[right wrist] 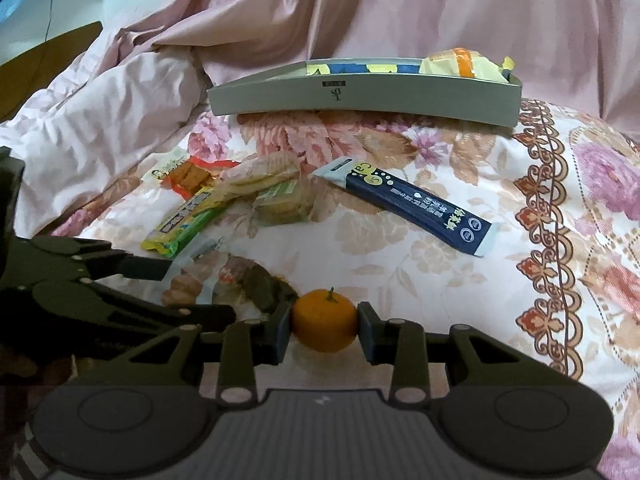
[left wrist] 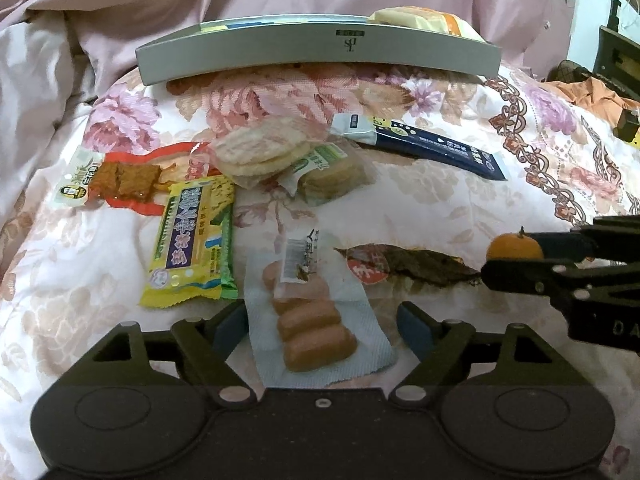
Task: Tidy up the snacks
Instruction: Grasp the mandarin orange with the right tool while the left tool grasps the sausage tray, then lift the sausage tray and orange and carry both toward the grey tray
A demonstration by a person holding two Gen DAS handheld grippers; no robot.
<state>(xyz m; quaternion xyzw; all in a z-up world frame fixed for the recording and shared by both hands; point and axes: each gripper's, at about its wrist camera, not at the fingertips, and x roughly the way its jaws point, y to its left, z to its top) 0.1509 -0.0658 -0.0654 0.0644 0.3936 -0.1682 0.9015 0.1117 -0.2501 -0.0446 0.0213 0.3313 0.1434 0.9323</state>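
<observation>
A clear pack of small sausages (left wrist: 312, 320) lies on the floral quilt between the fingers of my left gripper (left wrist: 320, 312), which stands open around it; the pads do not press on it. My right gripper (right wrist: 325, 324) is shut on a small orange (right wrist: 325, 326), held just above the quilt. In the left wrist view that orange (left wrist: 508, 245) and the right gripper (left wrist: 514, 258) show at the right edge. A grey tray (left wrist: 320, 56) rests at the back with a yellow-orange packet (left wrist: 420, 20) in its right end.
Loose snacks lie on the quilt: a yellow-green biscuit pack (left wrist: 192, 240), rice crackers (left wrist: 260, 148), a green-labelled cake (left wrist: 332, 172), a dark blue stick sachet (left wrist: 432, 148), a red tofu snack (left wrist: 124, 180) and a dark dried-fish pack (left wrist: 412, 266). Pink bedding rises behind the tray.
</observation>
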